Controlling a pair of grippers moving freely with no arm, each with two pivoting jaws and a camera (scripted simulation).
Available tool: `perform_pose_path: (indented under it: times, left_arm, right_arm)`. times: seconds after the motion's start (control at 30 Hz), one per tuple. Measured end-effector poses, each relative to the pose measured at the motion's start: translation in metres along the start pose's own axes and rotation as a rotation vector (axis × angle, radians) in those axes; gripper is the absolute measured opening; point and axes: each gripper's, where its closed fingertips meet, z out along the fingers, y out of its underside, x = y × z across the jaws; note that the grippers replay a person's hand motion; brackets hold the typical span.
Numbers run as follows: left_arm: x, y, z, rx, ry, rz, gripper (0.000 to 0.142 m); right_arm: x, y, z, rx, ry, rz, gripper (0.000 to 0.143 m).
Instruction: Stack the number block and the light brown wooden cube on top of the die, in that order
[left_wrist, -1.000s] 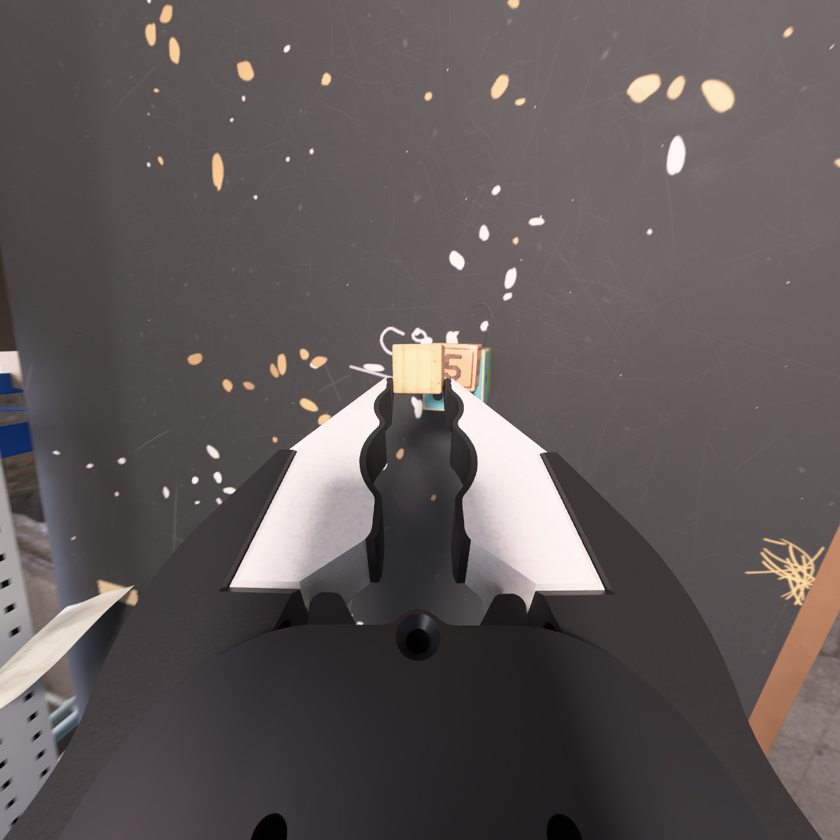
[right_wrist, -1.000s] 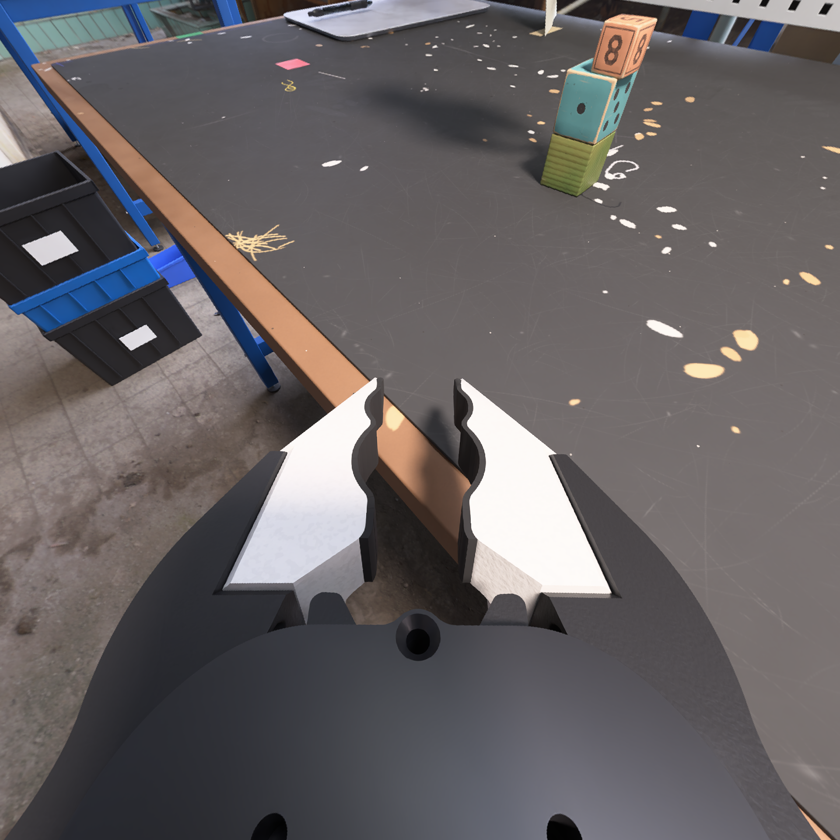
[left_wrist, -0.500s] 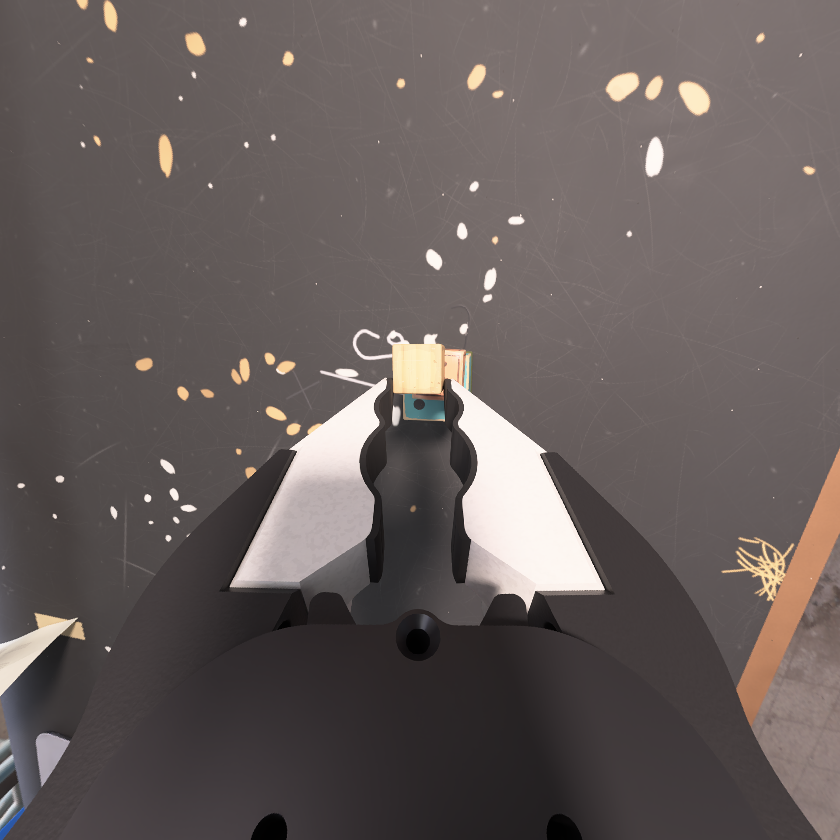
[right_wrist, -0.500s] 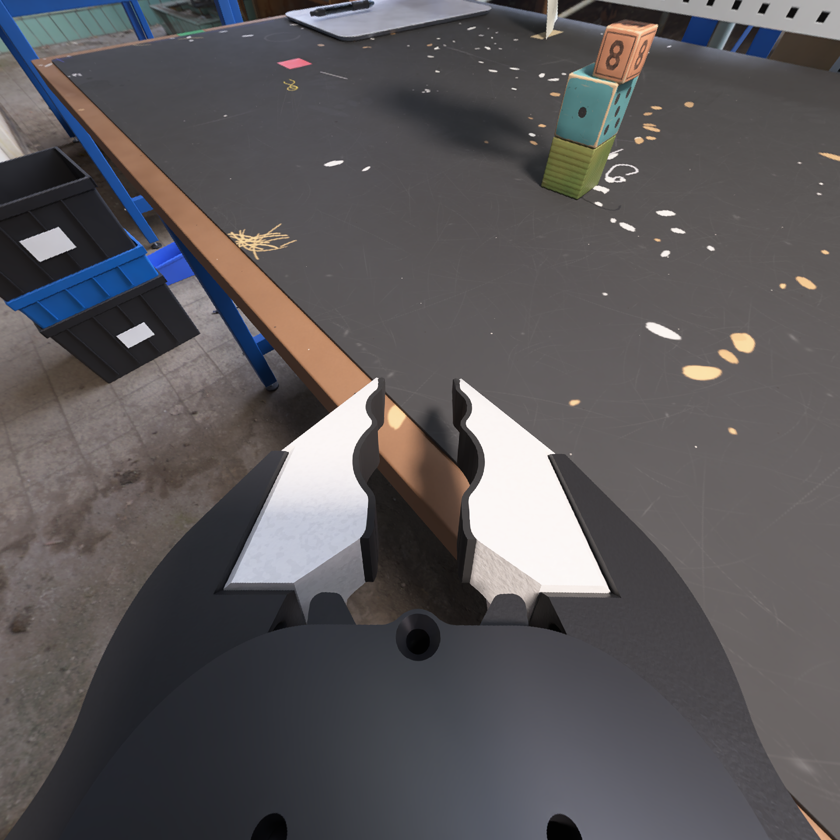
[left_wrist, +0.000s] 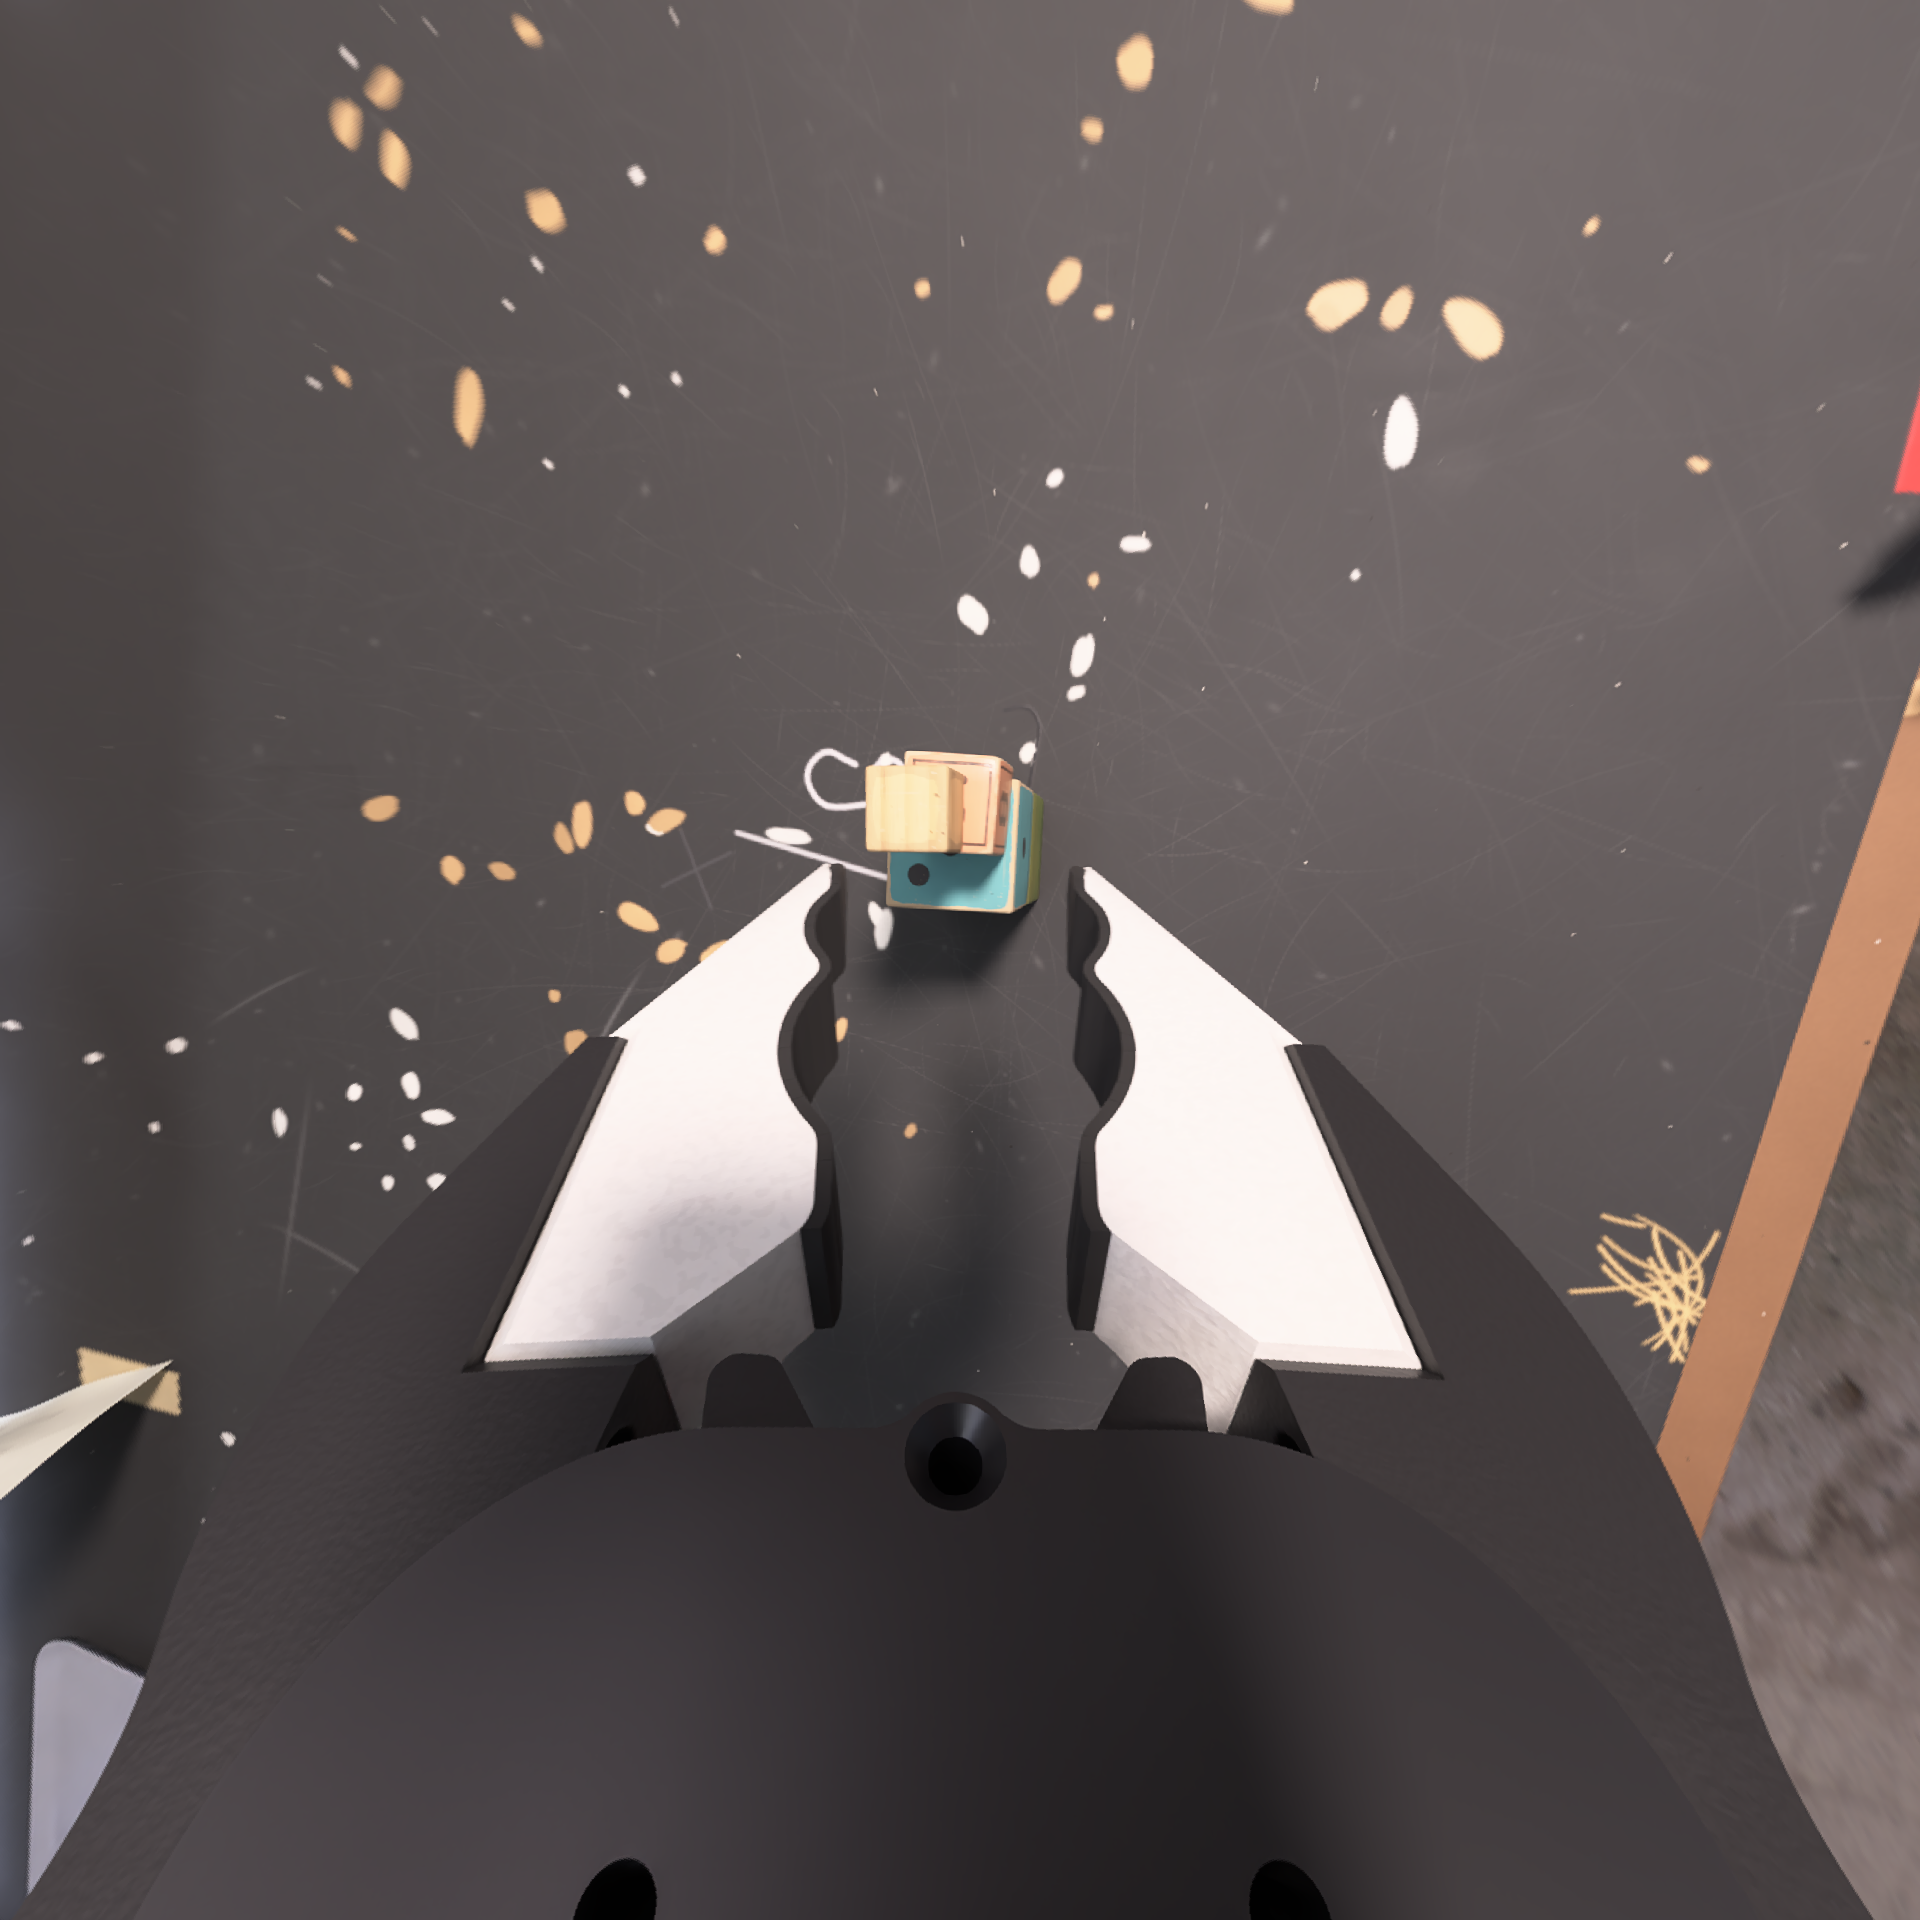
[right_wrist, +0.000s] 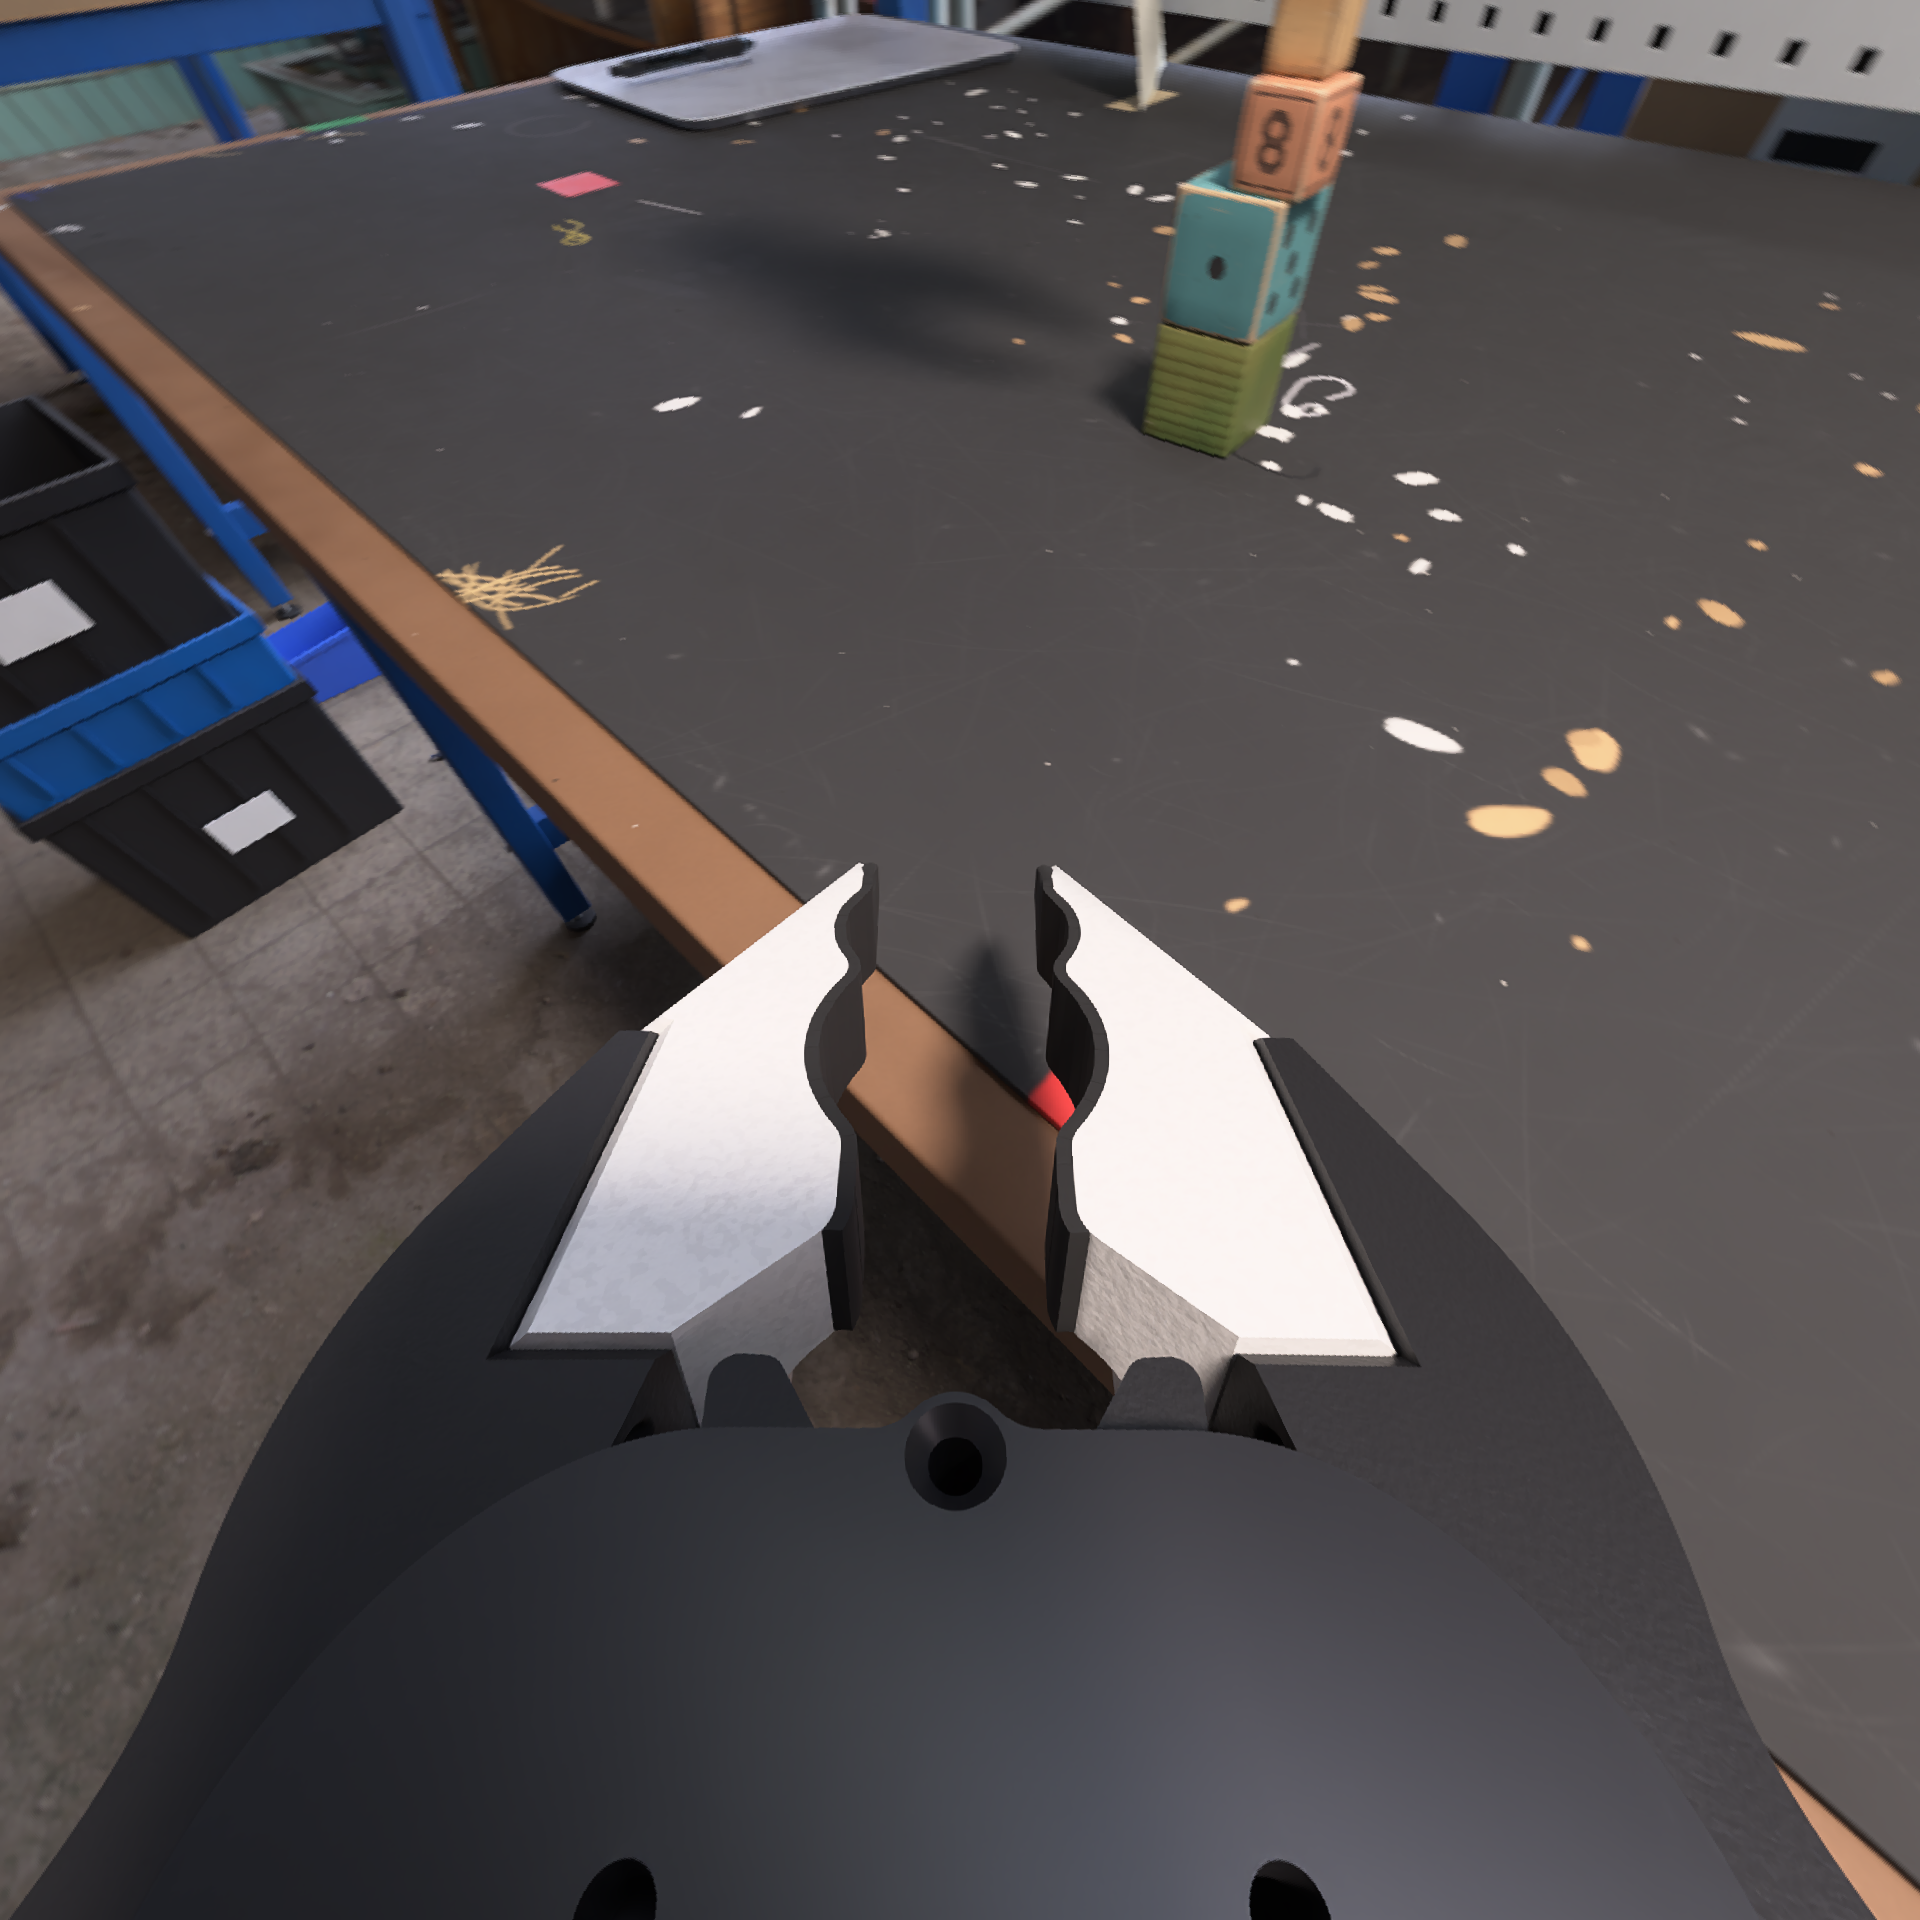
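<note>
While both grippers hang apart from the stack:
left gripper (left_wrist: 954, 883): jaws apart, empty
right gripper (right_wrist: 956, 883): jaws apart, empty
light brown wooden cube (left_wrist: 909, 810): atop number block (right_wrist: 1288, 135)
die (right_wrist: 1236, 255): under number block

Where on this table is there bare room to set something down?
Bare: the wide stretch between the brown edge and the stack on the green block, and near the right claw. Taken: the stack's spot, the grey tray at the far edge.
</note>
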Motion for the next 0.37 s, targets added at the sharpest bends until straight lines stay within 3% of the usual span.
perform_pose_path:
  times: [0.07, 0.17, 0.3, 0.37]
  left_arm:
    - [0.006, -0.003, -0.017, 0.068, -0.068, -0.007, 0.05]
    - [0.006, 0.0, -0.045, 0.207, -0.36, -0.06, 0.057]
    - [0.039, 0.04, -0.074, 0.299, -0.743, -0.212, 0.052]
    - [0.066, 0.059, -0.076, 0.35, -0.841, -0.3, 0.047]
  right_arm:
    - [0.007, 0.001, 0.0, -0.001, 0.03, 0.032, 0.03]
    - [0.013, 0.0, -0.001, 0.011, 0.048, 0.055, 0.031]
    - [0.012, -0.004, -0.004, 0.022, 0.073, 0.026, 0.032]
    - [0.011, -0.004, -0.006, 0.024, 0.093, 0.015, 0.032]
